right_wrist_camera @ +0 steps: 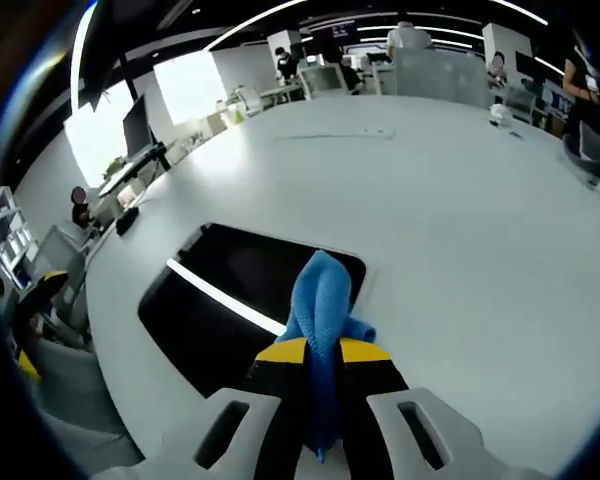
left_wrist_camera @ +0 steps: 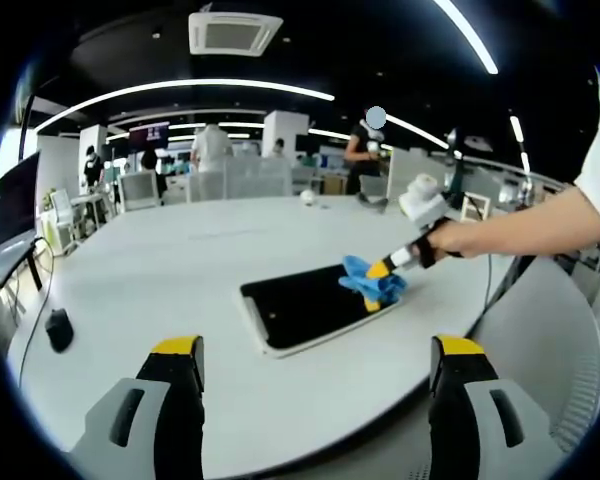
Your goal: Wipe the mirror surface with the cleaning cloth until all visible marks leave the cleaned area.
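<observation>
One mirror (left_wrist_camera: 308,305); one blue cleaning cloth (left_wrist_camera: 372,281); one white bench (left_wrist_camera: 180,270); one dark mouse (left_wrist_camera: 59,328) at its edge; two grippers: left gripper (left_wrist_camera: 315,362), right gripper (right_wrist_camera: 323,352).

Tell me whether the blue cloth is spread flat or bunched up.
Bunched up: the cloth rises in a folded ridge, pinched in the right gripper over the mirror.

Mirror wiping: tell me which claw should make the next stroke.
Right. The right claw is shut on the blue cloth, which rests on the mirror. The left claw is open and empty, short of the mirror's near edge.
</observation>
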